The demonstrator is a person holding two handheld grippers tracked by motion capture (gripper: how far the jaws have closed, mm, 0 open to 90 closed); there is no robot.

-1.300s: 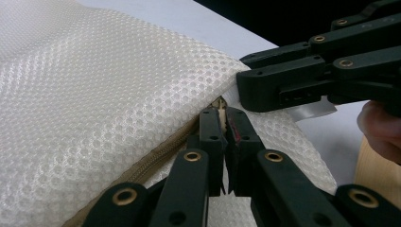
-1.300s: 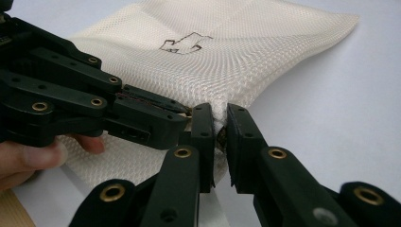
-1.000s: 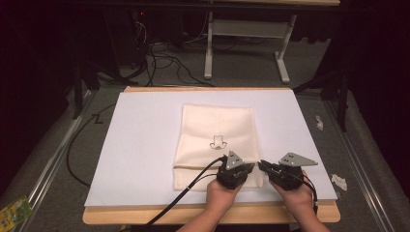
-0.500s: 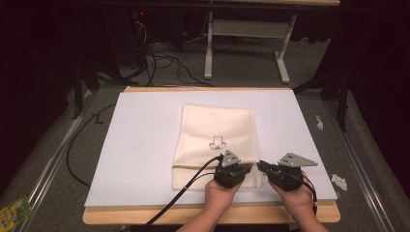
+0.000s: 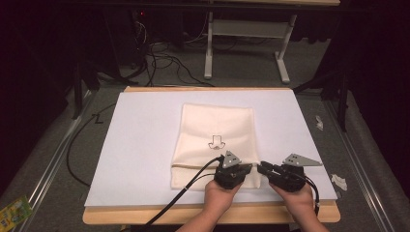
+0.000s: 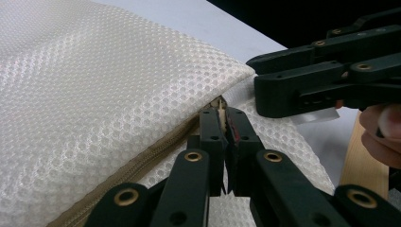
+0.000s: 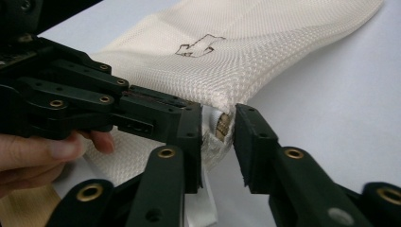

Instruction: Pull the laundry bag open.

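Change: right claw (image 7: 217,137) jaws have just been opening, the bag's corner between them; hands unmoved.
Left claw (image 6: 222,125): pinched shut on the zipper end.
Mesh bag (image 5: 217,128): one, flat on the counter (image 5: 140,145).
Claws: two.

This looks like a lab or recording studio set up for tests. A wooden desk (image 5: 145,215) topped with a plain white sheet (image 5: 135,145) stands on grey carpet (image 5: 53,159), ringed by darkness. Behind it, loose black cables (image 5: 159,58) trail across the floor beside the white metal legs of another desk (image 5: 209,48). Metal rails (image 5: 48,166) run along the floor at either side.
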